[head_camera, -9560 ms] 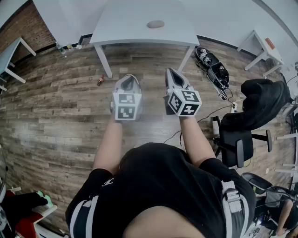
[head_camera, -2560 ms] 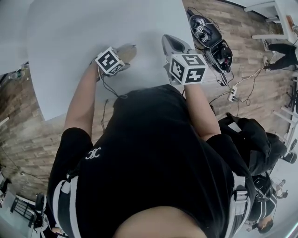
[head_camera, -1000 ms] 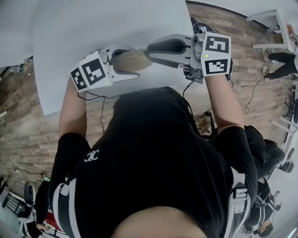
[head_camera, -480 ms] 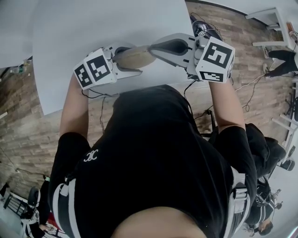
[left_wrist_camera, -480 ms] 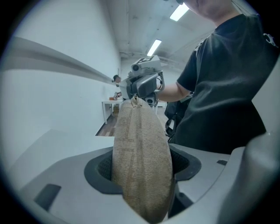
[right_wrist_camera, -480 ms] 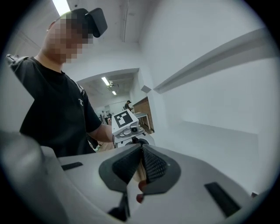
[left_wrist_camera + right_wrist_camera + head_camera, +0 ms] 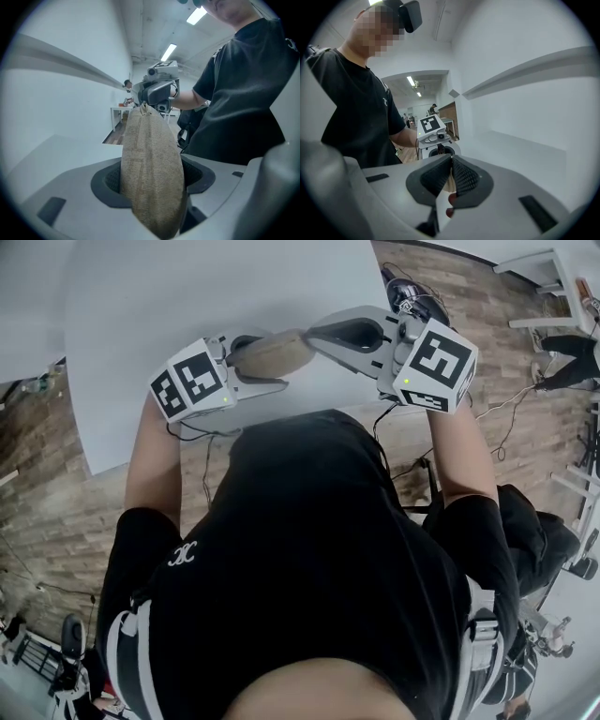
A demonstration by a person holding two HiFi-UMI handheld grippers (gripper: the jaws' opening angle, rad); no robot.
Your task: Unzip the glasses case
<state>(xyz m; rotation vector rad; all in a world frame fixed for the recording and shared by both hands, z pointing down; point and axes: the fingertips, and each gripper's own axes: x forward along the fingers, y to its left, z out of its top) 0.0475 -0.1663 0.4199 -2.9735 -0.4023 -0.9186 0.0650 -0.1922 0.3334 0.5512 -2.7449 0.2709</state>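
Observation:
A tan fabric glasses case (image 7: 272, 354) hangs above the white table, close to my chest. My left gripper (image 7: 265, 362) is shut on one end of it; in the left gripper view the case (image 7: 151, 164) fills the gap between the pads. From the right, my right gripper (image 7: 307, 334) meets the case's other end. Its jaws have just been closing and now pinch a thin tan piece (image 7: 450, 182), which looks like the zipper pull (image 7: 143, 108). In the right gripper view the left gripper (image 7: 436, 137) faces me, and the case body is hidden behind the pads.
The white table (image 7: 187, 296) spreads ahead, its near edge against the person's body. Cables and black gear (image 7: 417, 298) lie on the wood floor at the upper right. A dark chair (image 7: 530, 526) stands at the right.
The right gripper has rolled, its marker cube turning, and its jaws have closed at the case's end. The left gripper and the case have hardly moved.

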